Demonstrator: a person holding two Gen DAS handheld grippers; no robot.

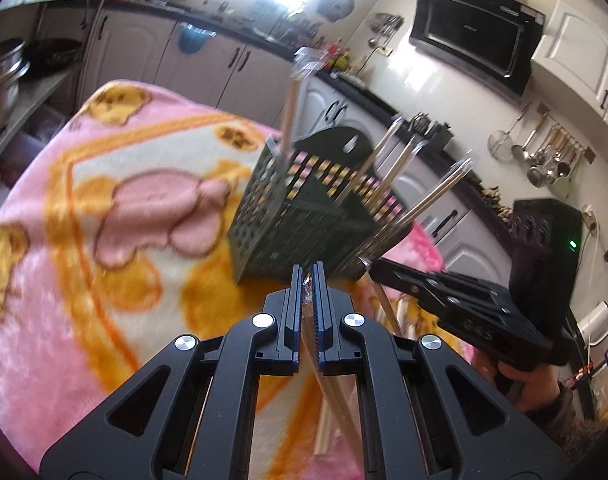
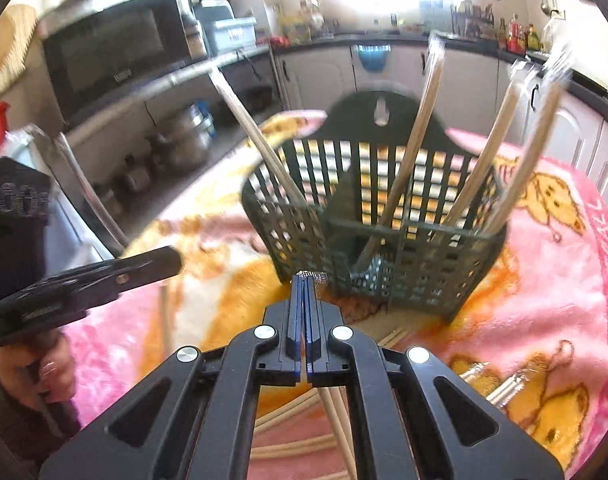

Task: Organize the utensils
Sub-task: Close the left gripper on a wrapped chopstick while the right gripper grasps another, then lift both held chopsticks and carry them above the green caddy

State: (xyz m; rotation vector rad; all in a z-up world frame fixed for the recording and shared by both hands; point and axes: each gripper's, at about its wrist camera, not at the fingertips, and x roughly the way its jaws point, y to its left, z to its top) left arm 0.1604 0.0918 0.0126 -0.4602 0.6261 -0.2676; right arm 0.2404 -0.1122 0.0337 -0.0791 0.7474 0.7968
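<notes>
A dark green slotted utensil basket (image 1: 287, 220) (image 2: 424, 272) stands on the blanket just beyond both grippers. Several chopsticks (image 1: 436, 196) (image 2: 420, 128) lean out of its compartments. My left gripper (image 1: 308, 270) is shut on a plastic-wrapped pair of chopsticks (image 1: 336, 400) that hangs down below its fingers. My right gripper (image 2: 306, 280) is shut on a metal-tipped pair of chopsticks (image 2: 338, 416), whose metal end pokes out past the fingertips. Each gripper shows in the other's view, the right gripper (image 1: 378, 270) at the right and the left gripper (image 2: 171, 258) at the left.
A pink and orange blanket (image 1: 103, 200) (image 2: 544, 280) covers the table. Loose chopsticks (image 2: 500, 384) lie on it at the lower right, more (image 2: 287, 416) under my right gripper. A person's hand (image 2: 43, 372) holds the left gripper. Kitchen cabinets (image 1: 207, 64) and a microwave (image 2: 111, 52) stand behind.
</notes>
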